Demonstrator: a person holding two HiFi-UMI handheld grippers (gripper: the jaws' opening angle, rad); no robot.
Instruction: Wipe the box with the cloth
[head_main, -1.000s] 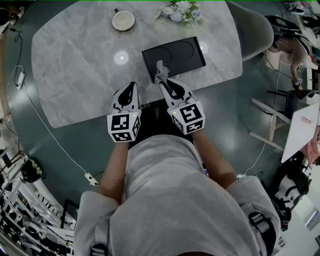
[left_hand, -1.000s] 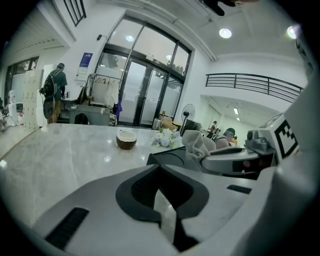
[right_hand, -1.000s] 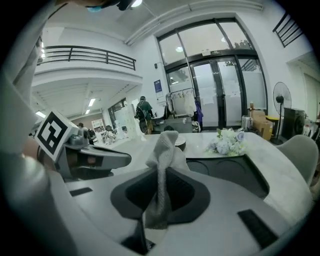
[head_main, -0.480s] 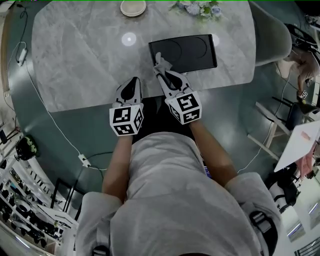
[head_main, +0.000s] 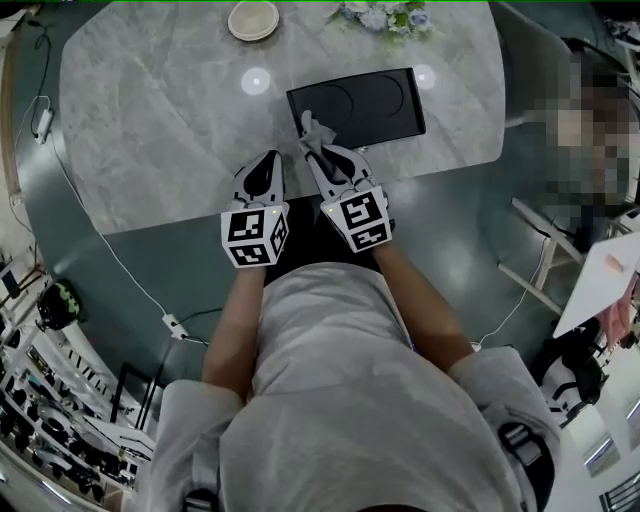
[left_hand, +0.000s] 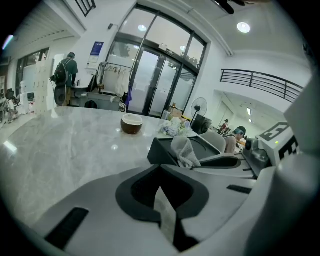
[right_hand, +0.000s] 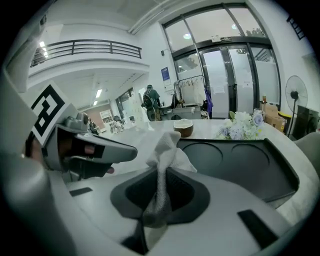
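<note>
A flat black box (head_main: 360, 103) with two round recesses lies on the marble table (head_main: 160, 120), near its front edge. My right gripper (head_main: 318, 150) is shut on a pale cloth (head_main: 312, 127), which sits bunched at the box's near left corner. The right gripper view shows the cloth (right_hand: 166, 149) standing up out of the closed jaws, with the box (right_hand: 235, 160) just beyond. My left gripper (head_main: 264, 172) hovers over the table edge, left of the box, shut with nothing in it. In the left gripper view, the cloth (left_hand: 184, 150) rests against the box (left_hand: 161, 151).
A small bowl (head_main: 252, 18) and a bunch of flowers (head_main: 385, 14) stand at the table's far side. A chair (head_main: 530, 60) is at the right end. A cable (head_main: 100, 250) runs over the floor on the left.
The head view has shifted a little. My right gripper still holds the cloth at the box's near left corner, and the left gripper stays beside it.
</note>
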